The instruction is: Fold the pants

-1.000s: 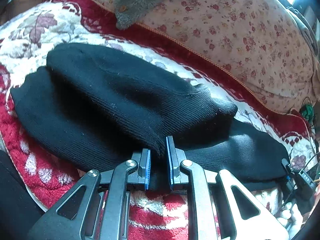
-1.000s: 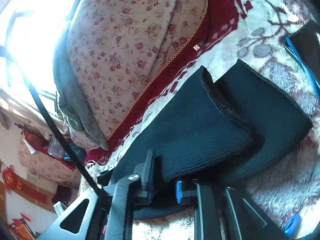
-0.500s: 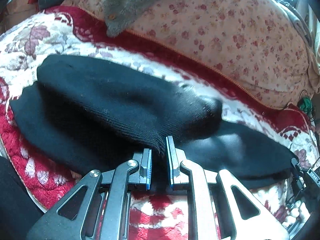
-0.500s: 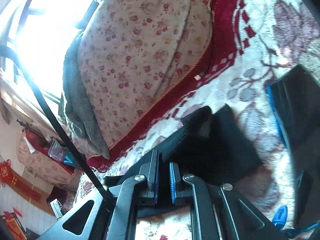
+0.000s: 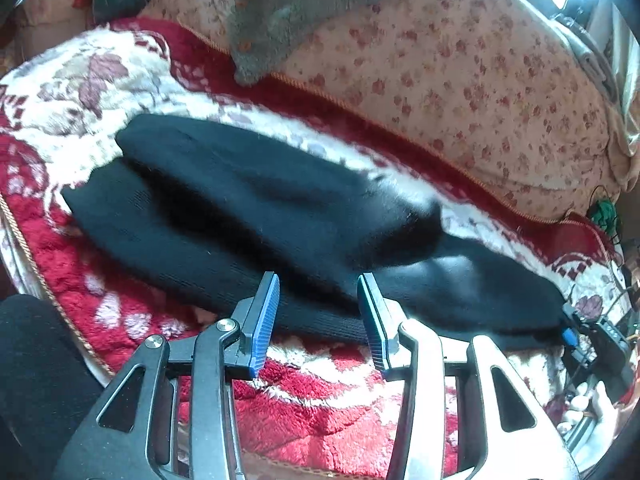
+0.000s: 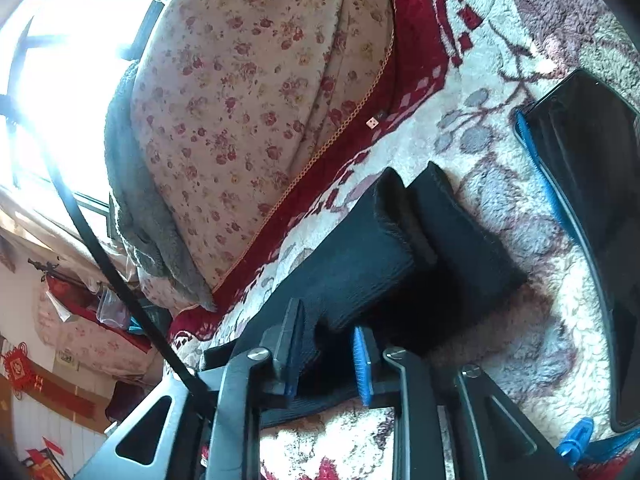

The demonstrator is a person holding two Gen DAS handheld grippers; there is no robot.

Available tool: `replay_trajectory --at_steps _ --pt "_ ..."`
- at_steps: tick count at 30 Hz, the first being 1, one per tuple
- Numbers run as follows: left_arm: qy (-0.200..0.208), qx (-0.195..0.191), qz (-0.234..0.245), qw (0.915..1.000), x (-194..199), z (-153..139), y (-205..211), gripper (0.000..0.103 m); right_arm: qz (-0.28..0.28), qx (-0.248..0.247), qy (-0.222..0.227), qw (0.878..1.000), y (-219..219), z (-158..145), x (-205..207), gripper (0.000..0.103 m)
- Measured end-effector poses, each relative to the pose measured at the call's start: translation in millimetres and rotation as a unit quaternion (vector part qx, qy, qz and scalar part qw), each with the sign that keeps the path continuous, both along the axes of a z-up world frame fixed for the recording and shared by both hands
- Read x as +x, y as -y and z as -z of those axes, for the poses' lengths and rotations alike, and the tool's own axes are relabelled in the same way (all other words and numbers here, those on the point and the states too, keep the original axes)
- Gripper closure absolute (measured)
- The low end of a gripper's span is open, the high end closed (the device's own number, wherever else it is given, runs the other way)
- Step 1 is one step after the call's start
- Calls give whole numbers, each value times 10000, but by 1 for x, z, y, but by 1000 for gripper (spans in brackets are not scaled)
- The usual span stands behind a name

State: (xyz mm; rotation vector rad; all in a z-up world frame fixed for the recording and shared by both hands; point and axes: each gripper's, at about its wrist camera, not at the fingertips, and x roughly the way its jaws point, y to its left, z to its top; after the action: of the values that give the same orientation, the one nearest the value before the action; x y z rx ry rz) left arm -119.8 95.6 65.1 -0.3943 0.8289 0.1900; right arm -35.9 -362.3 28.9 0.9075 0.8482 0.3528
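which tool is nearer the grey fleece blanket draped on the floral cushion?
Hard to call; neither is close. Left tool and right tool, both opening, sit at the near edge of the black pants; the grey fleece blanket lies far beyond, on the floral cushion.

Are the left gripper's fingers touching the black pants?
Apart. The left wrist view shows the left gripper opening, blue fingers spread clear of the black pants lying beyond.

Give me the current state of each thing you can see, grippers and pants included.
Black pants: folded over on themselves, lying on the red floral blanket.
Left gripper: jaws opening, off the cloth.
Right gripper: jaws opening, pants edge between them.
Grey garment: draped over the floral quilt.
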Motion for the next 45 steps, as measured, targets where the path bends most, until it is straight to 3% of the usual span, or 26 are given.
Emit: replay_trajectory --at_steps 1,2,4,8,12,21,37,45 --pt "142 -74 60 9999 -4 -5 2 59 -12 5 -11 10000 -1 0 1 75" --pt "211 -126 118 9996 -5 -8 4 49 -26 41 -25 10000 -3 1 2 75" --pt "376 -368 447 9976 -5 -14 17 42 -85 104 -12 9999 -6 2 5 75" --pt "211 -597 988 9931 11 -13 50 42 -175 264 51 9995 -10 -1 9 75" --pt "-267 -922 1425 9851 30 7 88 42 -165 362 136 9991 -10 -9 14 75" --pt "-677 -1345 1672 9744 53 30 142 42 -260 587 199 9977 -12 -13 31 75" --pt "-705 -1635 1059 9783 85 42 157 42 -369 919 175 9949 -7 -5 38 75" --pt "-660 -1817 777 9781 99 45 156 42 -417 783 190 9959 -6 1 38 75"
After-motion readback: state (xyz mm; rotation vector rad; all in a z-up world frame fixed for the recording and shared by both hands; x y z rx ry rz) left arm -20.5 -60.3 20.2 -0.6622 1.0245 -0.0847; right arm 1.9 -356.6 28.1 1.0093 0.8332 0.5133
